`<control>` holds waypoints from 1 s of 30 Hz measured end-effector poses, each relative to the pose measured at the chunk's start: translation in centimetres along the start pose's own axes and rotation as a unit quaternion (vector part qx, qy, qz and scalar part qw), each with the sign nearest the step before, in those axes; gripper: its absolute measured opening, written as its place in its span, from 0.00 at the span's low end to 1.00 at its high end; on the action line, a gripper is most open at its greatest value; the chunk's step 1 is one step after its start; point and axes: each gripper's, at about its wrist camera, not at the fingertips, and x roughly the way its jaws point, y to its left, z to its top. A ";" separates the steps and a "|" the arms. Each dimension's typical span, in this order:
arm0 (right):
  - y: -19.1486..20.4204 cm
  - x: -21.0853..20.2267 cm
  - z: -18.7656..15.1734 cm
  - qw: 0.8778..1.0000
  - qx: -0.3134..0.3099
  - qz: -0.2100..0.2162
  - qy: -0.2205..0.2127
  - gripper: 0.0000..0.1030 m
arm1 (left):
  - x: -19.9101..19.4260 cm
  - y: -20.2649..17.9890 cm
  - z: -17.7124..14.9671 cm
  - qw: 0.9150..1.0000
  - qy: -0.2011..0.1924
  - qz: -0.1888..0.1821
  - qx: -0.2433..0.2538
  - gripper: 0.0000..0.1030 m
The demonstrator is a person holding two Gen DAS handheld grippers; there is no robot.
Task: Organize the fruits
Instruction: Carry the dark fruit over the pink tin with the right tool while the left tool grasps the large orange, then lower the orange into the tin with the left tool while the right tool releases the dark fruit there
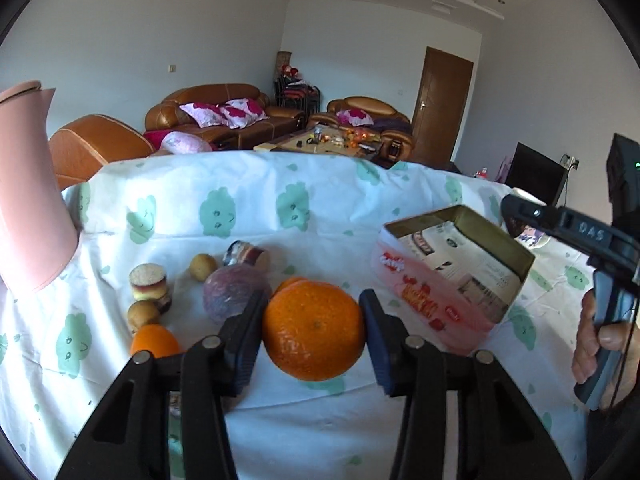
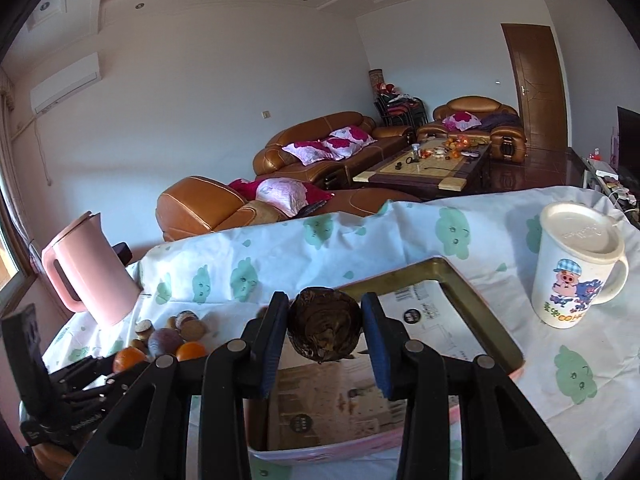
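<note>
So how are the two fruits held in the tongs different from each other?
The orange in the left tongs is bright and smooth-skinned; the dark brown fruit in the right tongs is dull and rough. The orange is above the tablecloth, the brown fruit over the tin box. Both are roundish and gripped.

A bright living room behind the cloth-covered counter.

Plain white walls rise to a stepped ceiling with recessed spotlights. Brown leather sofas with pink floral cushions flank a low coffee table on dark glossy floor. A brown door stands at the far right; an air conditioner hangs on the left wall.
</note>
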 end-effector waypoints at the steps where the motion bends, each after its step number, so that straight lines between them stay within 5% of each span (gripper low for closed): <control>1: -0.9 0.4 -0.1 1.000 0.004 -0.007 0.009 0.39 | 0.4 -1.1 0.3 1.000 -0.001 -0.007 0.006 0.47; 7: -4.5 2.2 -0.6 0.998 0.028 -0.041 0.049 0.39 | 5.1 -8.6 1.9 0.998 0.035 -0.037 0.039 0.48; 9: -5.1 2.2 -0.6 0.997 0.037 -0.041 0.053 0.39 | 5.9 -10.3 2.3 0.998 0.027 -0.015 0.047 0.48; 12: -5.6 2.3 -0.6 0.996 0.044 -0.043 0.058 0.39 | 6.4 -11.6 3.3 0.999 0.023 -0.023 0.038 0.48; 15: -5.8 2.5 -0.6 0.996 0.047 -0.046 0.067 0.39 | 6.5 -12.2 4.5 0.999 0.013 -0.044 0.026 0.34; 17: -6.1 2.6 -0.6 0.995 0.055 -0.043 0.071 0.39 | 7.1 -12.9 4.9 0.998 0.014 -0.055 0.025 0.34; 22: -7.1 2.5 -0.6 0.994 0.074 -0.049 0.070 0.39 | 10.6 -14.5 3.9 0.996 0.066 -0.058 0.025 0.32; 26: -7.8 2.9 -0.8 0.992 0.094 -0.034 0.080 0.39 | 11.5 -14.4 3.0 0.995 0.076 -0.055 0.023 0.38; 29: -7.6 3.1 -0.8 0.992 0.093 -0.032 0.083 0.39 | 11.0 -14.8 2.8 0.997 0.057 -0.018 0.045 0.76; 30: -7.6 3.2 -0.9 0.991 0.094 -0.032 0.085 0.39 | 10.9 -15.0 2.7 0.997 0.052 -0.020 0.051 0.80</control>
